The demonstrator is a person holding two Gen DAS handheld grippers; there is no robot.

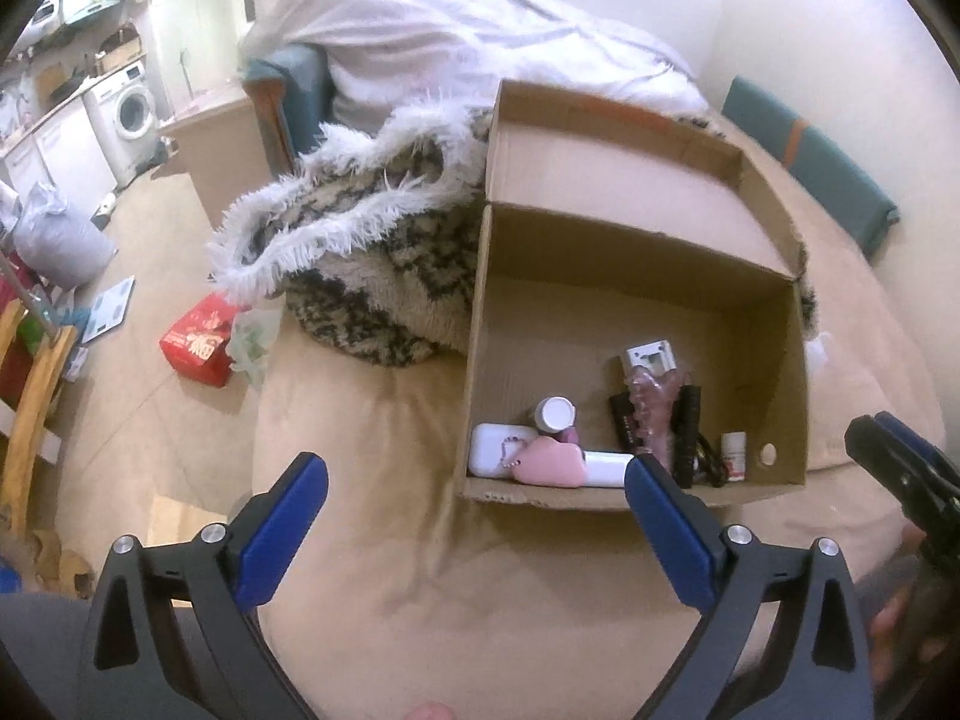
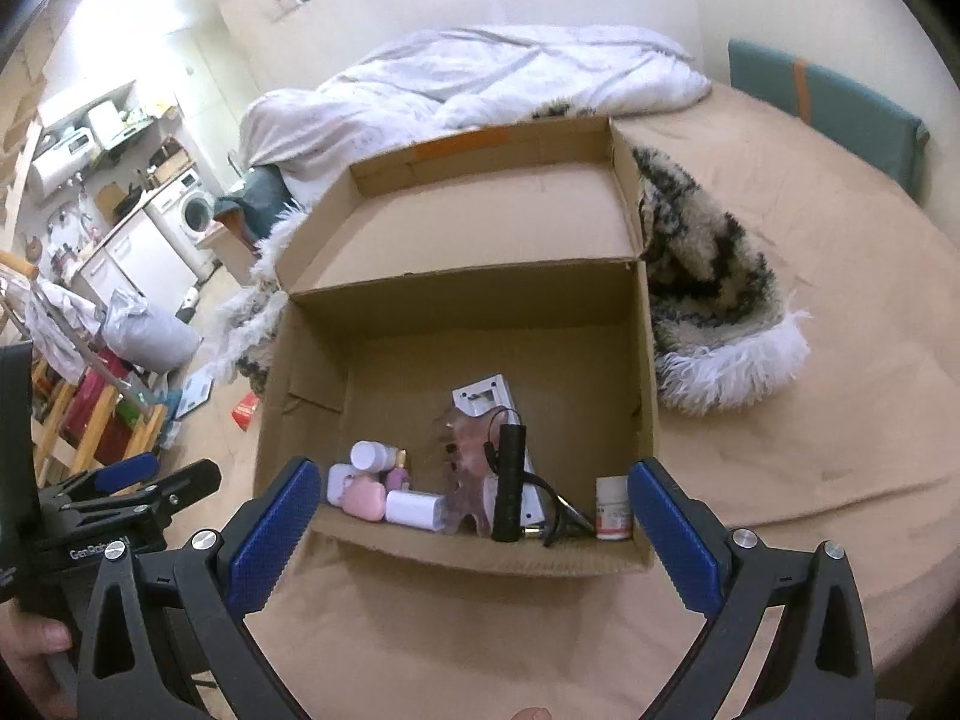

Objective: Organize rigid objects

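Note:
An open cardboard box (image 1: 630, 246) (image 2: 468, 300) lies on a tan bed sheet. Along its near wall sit a white case (image 1: 495, 447), a pink heart-shaped piece (image 1: 555, 462) (image 2: 363, 498), a white-capped jar (image 1: 555, 414) (image 2: 369, 455), a white cylinder (image 2: 414, 509), a black stick (image 2: 509, 480), a clear pink clip (image 2: 465, 450), a small white bottle (image 1: 733, 455) (image 2: 613, 507) and a white square device (image 1: 651, 360) (image 2: 483, 396). My left gripper (image 1: 477, 480) is open and holds nothing, above the sheet in front of the box. My right gripper (image 2: 474, 486) is open too, nothing between its pads.
A shaggy black-and-cream rug with white fringe (image 1: 372, 258) (image 2: 714, 294) lies bunched against the box. A white duvet (image 2: 480, 78) covers the far end of the bed. A red packet (image 1: 201, 342) and a grey bag (image 1: 60, 240) lie on the floor at left.

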